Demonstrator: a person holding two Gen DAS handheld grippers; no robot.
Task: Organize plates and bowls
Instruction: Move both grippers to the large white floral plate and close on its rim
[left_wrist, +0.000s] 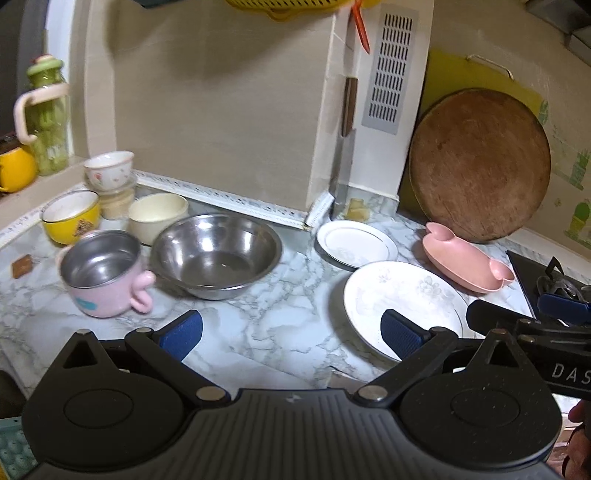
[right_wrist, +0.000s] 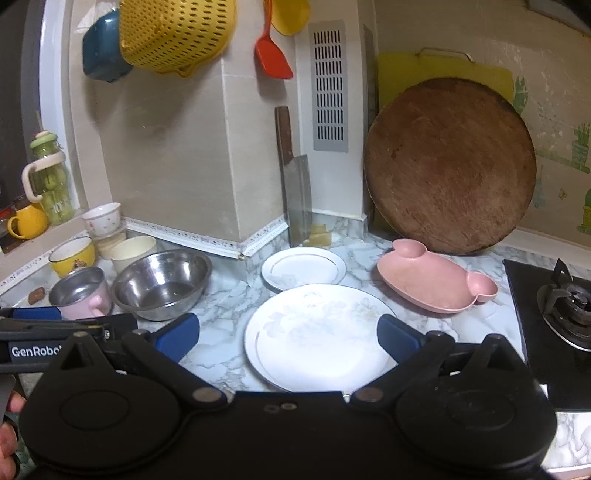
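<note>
My left gripper (left_wrist: 291, 334) and right gripper (right_wrist: 288, 338) both hover with fingers spread wide, holding nothing, above the counter's (right_wrist: 221, 295) front edge where the large plate (right_wrist: 317, 336) lies.

Left gripper (left_wrist: 291, 334) spread wide, empty, above marble-patterned desk (left_wrist: 280, 314); round stainless-steel bowl (left_wrist: 216, 254) beside pink steel-lined mug (left_wrist: 107, 275).

Grey-veined white marble surface (right_wrist: 229, 295); 2 white gold-rimmed floral plates (right_wrist: 317, 339) (right_wrist: 303, 267); pink bear-shaped dish (right_wrist: 432, 282); yellow enamel bowl (right_wrist: 72, 256); blue-padded fingers (right_wrist: 177, 334).
</note>
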